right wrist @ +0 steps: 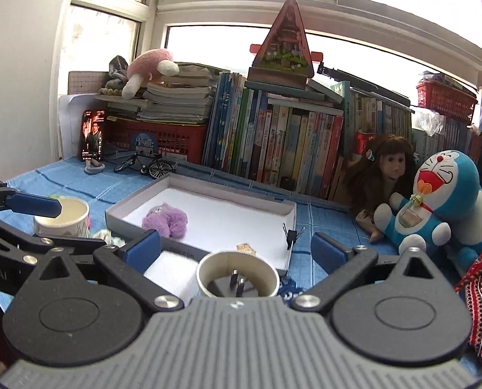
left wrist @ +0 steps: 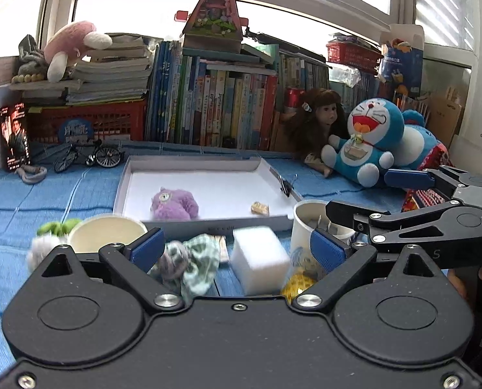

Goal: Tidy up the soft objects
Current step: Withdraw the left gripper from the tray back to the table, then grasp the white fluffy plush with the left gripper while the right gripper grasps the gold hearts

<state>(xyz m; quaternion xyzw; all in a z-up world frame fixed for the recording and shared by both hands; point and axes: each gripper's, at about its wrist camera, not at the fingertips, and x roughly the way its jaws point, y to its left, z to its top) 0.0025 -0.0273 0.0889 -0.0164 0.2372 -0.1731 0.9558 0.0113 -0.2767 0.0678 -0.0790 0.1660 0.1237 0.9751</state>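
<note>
Both my claws stand wide and empty: left claw [left wrist: 237, 253] over the crumpled cloth [left wrist: 189, 264] and sponge [left wrist: 260, 259], right claw [right wrist: 236, 249] above a cup [right wrist: 237, 275]. I'd lower the left squarely around the cloth, pinch its bulk, then carry it to the far tray [left wrist: 205, 165] beside the purple plush [left wrist: 174, 202].

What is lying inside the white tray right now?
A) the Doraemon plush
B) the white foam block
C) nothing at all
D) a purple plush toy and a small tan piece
D: the purple plush toy and a small tan piece lie in the white tray; the other items sit outside it.
</note>
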